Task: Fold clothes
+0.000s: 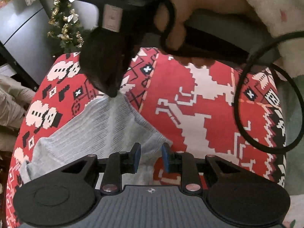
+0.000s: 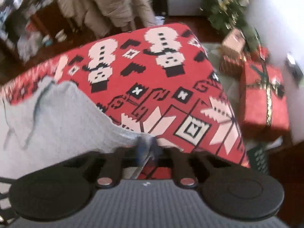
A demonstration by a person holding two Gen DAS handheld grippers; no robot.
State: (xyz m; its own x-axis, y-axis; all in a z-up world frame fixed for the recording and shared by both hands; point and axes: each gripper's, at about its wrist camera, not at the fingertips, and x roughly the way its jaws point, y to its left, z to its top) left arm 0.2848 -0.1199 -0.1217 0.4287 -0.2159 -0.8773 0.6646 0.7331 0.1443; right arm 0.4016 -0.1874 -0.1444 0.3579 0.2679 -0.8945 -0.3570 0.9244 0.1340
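A grey knit garment (image 1: 98, 133) lies on a table under a red cloth with snowmen and reindeer (image 1: 190, 95). My left gripper (image 1: 151, 157) hovers open over the garment's near edge, and its blue pads (image 1: 137, 158) stand apart with nothing clamped between them. A hand holds the right gripper (image 1: 112, 93) further back, where its tip pinches a corner of the grey fabric and lifts it into a peak. In the blurred right wrist view, the right gripper (image 2: 146, 146) is shut on a bunched corner of the grey garment (image 2: 57, 117).
A black cable loop (image 1: 266, 104) hangs over the right side of the table. A decorated Christmas tree (image 1: 64, 28) stands behind the table. Red wrapped gift boxes (image 2: 264, 98) sit on the floor beyond the table's edge (image 2: 228, 95). A beige padded coat (image 2: 106, 5) hangs at the back.
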